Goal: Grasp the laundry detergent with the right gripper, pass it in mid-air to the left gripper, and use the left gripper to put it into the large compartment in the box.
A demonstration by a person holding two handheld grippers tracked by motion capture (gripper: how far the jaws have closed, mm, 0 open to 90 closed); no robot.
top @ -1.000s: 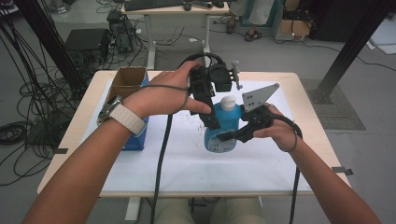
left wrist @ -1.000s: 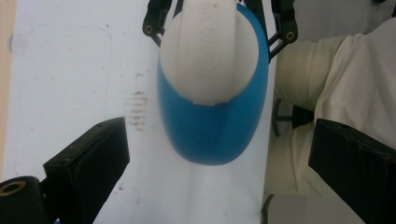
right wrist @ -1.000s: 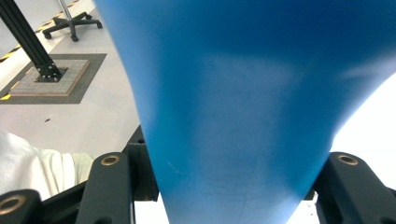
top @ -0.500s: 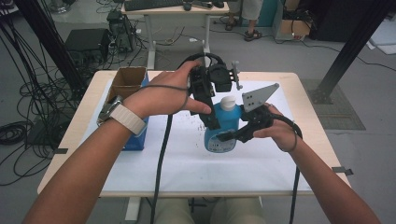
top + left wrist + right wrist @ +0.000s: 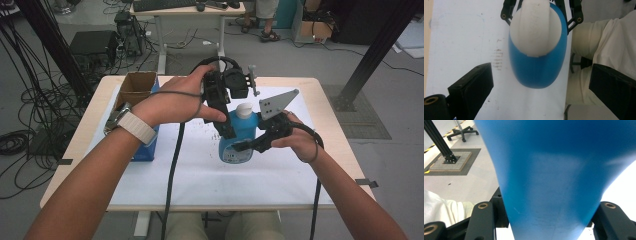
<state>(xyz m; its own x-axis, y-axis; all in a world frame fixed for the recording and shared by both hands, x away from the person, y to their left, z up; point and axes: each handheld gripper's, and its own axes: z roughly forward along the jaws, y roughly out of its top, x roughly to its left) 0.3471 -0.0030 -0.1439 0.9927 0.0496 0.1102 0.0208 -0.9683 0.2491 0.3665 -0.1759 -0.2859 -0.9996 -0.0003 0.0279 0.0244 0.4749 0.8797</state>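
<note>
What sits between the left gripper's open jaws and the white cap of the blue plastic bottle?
Nothing visible. In the left gripper view the left gripper looks straight down on the white cap of the blue plastic bottle, jaws wide apart either side, with clear space between. The right gripper clamps the bottle's body lower down, clear of the cap.

Lab: cable tangles (image 5: 30, 120), electronics boxes (image 5: 92, 45)
</note>
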